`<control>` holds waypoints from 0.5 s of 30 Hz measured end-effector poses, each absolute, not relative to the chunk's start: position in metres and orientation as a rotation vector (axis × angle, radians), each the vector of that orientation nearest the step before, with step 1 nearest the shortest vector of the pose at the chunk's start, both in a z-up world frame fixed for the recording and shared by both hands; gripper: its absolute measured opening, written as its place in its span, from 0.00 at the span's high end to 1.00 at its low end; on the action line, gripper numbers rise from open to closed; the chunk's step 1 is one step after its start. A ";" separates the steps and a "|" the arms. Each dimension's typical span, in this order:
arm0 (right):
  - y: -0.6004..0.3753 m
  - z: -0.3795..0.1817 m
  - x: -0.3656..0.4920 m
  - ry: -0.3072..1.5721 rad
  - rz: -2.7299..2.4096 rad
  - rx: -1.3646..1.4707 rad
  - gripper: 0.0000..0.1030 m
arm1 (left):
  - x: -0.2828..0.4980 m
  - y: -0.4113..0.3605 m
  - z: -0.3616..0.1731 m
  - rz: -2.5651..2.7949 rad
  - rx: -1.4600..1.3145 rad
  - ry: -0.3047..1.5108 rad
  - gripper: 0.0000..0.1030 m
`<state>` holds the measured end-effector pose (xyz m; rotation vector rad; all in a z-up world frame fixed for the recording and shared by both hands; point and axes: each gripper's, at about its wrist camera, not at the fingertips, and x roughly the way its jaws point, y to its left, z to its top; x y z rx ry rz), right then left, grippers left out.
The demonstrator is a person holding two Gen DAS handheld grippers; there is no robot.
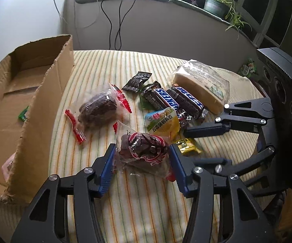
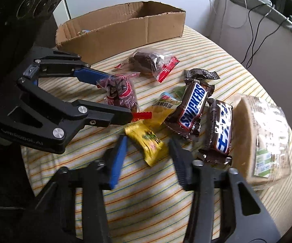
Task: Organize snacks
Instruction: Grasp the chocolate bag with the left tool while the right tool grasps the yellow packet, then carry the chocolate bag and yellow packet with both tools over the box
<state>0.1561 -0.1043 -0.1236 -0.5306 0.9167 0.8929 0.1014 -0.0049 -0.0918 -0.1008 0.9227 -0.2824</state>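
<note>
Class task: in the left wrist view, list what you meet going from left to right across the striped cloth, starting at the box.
cardboard box → clear packet with red ends → dark-red snack packet between the left gripper fingers → Snickers bar → pale wrapped block → right gripper

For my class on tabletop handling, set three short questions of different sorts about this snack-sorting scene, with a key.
1. True or false: the cardboard box already has some snacks inside.
2. Multiple choice: which item lies between the fingers of the left gripper? A) the Snickers bar B) the clear packet of dark dried fruit with red print C) the yellow candy
3. Short answer: which snack sits between the fingers of the right gripper?

Key
1. True: wrappers show in the box in the left wrist view.
2. B
3. The yellow candy; whether the pads press on it cannot be told.
</note>
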 end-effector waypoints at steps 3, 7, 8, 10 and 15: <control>-0.105 -0.123 0.155 0.930 0.890 -0.520 0.76 | 0.100 -0.002 -0.091 -0.280 -0.103 0.916 0.51; -0.105 -0.123 0.152 0.923 0.857 -0.515 0.77 | 0.096 -0.003 -0.089 -0.277 -0.105 0.909 0.51; -0.110 -0.122 0.148 0.922 0.851 -0.510 0.79 | 0.095 -0.002 -0.089 -0.277 -0.107 0.906 0.51; -0.114 -0.120 0.143 0.912 0.837 -0.492 0.81 | 0.091 0.001 -0.087 -0.275 -0.113 0.899 0.51; -0.130 -0.112 0.129 0.894 0.802 -0.439 0.82 | 0.085 0.004 -0.080 -0.276 -0.117 0.878 0.52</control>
